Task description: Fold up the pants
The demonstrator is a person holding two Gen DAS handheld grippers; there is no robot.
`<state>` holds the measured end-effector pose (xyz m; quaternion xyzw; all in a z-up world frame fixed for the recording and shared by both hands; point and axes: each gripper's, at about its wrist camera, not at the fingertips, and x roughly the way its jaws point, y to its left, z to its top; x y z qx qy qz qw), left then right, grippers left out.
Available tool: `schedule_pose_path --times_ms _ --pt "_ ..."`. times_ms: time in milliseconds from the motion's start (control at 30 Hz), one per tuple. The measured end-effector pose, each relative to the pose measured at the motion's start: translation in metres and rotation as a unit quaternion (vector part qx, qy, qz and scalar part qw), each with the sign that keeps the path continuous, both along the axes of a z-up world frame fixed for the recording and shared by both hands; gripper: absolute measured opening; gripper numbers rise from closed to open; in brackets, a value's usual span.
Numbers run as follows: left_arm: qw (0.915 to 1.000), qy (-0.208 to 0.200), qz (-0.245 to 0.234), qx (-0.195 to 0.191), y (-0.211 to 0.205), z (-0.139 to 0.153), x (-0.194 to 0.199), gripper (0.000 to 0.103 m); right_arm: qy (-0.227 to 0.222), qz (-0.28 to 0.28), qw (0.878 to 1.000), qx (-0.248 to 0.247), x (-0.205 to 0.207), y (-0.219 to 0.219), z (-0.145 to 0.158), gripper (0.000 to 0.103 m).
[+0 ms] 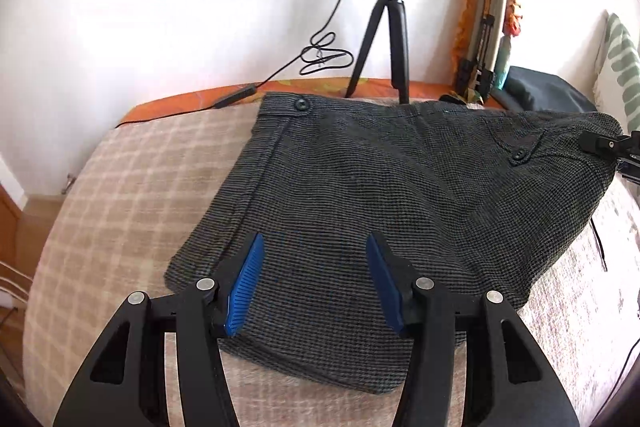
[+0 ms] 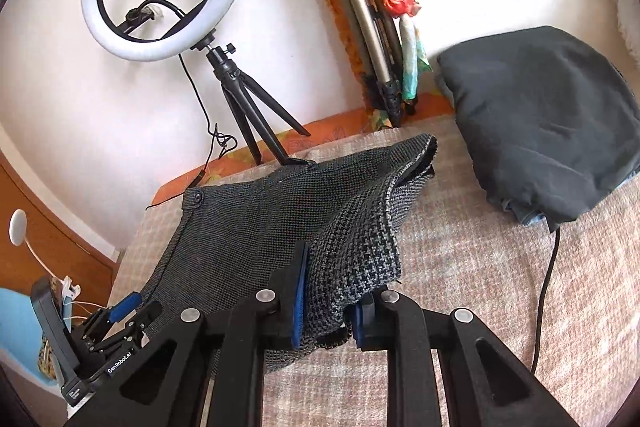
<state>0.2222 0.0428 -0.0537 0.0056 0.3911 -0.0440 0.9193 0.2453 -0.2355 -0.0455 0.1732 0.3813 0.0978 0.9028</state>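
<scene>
Dark grey houndstooth pants (image 1: 360, 195) lie folded on a beige checked blanket (image 1: 132, 187) on the bed. My left gripper (image 1: 316, 259) is open, its blue pads (image 1: 246, 283) spread just over the near edge of the pants, holding nothing. My right gripper (image 2: 332, 291) is shut on a bunched fold of the pants (image 2: 352, 259) and lifts that side off the blanket. In the left wrist view the right gripper (image 1: 612, 147) shows at the pants' raised right corner. The left gripper (image 2: 120, 311) shows at lower left of the right wrist view.
A ring light on a black tripod (image 2: 244, 107) stands at the bed's far edge by the wall, with its cable (image 1: 320, 57). A folded tripod wrapped in cloth (image 2: 372, 27) leans on the wall. A dark folded garment (image 2: 540, 115) lies at the right; a cable (image 2: 548, 279) runs beside it.
</scene>
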Motion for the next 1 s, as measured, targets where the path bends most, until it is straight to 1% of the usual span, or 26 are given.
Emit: schedule_pose_path --times_ms 100,167,233,367,433,500,567,667,733,833,867,900,933,967,1000 --pt "0.9987 0.000 0.033 -0.040 0.041 0.002 -0.005 0.052 -0.025 0.027 0.999 -0.029 0.005 0.034 0.022 0.016" --pt "0.9975 0.000 0.046 -0.054 0.061 0.002 -0.013 0.052 -0.042 0.052 0.996 -0.052 0.005 0.063 0.036 0.015" --pt "0.9968 -0.002 0.053 -0.060 0.075 0.002 -0.020 0.052 -0.055 0.079 0.993 -0.072 0.007 0.095 0.045 0.014" --pt "0.9960 -0.021 0.067 -0.055 0.101 0.010 -0.039 0.052 -0.066 0.129 0.984 -0.103 0.015 0.160 0.051 0.011" --pt "0.9952 -0.031 0.077 -0.051 0.114 0.015 -0.047 0.052 -0.066 0.154 0.979 -0.117 0.019 0.190 0.047 0.011" --pt "0.9939 -0.037 0.087 -0.058 0.125 0.017 -0.049 0.052 -0.061 0.180 0.973 -0.133 0.022 0.220 0.039 0.011" --pt "0.9925 -0.041 0.094 -0.067 0.133 0.019 -0.051 0.052 -0.051 0.210 0.964 -0.154 0.025 0.254 0.027 0.010" --pt "0.9919 -0.045 0.100 -0.065 0.139 0.020 -0.052 0.052 -0.036 0.255 0.949 -0.182 0.023 0.301 0.004 0.010" --pt "0.9911 -0.044 0.106 -0.068 0.144 0.019 -0.052 0.052 -0.028 0.273 0.940 -0.202 0.023 0.324 -0.012 0.010" --pt "0.9906 -0.044 0.110 -0.069 0.148 0.019 -0.054 0.052 -0.015 0.295 0.930 -0.219 0.022 0.347 -0.030 0.011" --pt "0.9905 -0.045 0.111 -0.067 0.148 0.019 -0.054 0.052 -0.014 0.302 0.926 -0.228 0.022 0.351 -0.035 0.012" --pt "0.9904 -0.045 0.112 -0.068 0.148 0.019 -0.053 0.052 -0.013 0.309 0.923 -0.229 0.023 0.352 -0.037 0.018" --pt "0.9902 -0.044 0.113 -0.069 0.148 0.019 -0.053 0.052 -0.009 0.322 0.920 -0.223 0.024 0.352 -0.037 0.021" --pt "0.9900 -0.044 0.114 -0.070 0.148 0.019 -0.052 0.052 -0.009 0.331 0.920 -0.210 0.024 0.348 -0.032 0.029" --pt "0.9901 -0.044 0.114 -0.070 0.147 0.020 -0.052 0.052 -0.014 0.340 0.922 -0.187 0.022 0.342 -0.025 0.033"
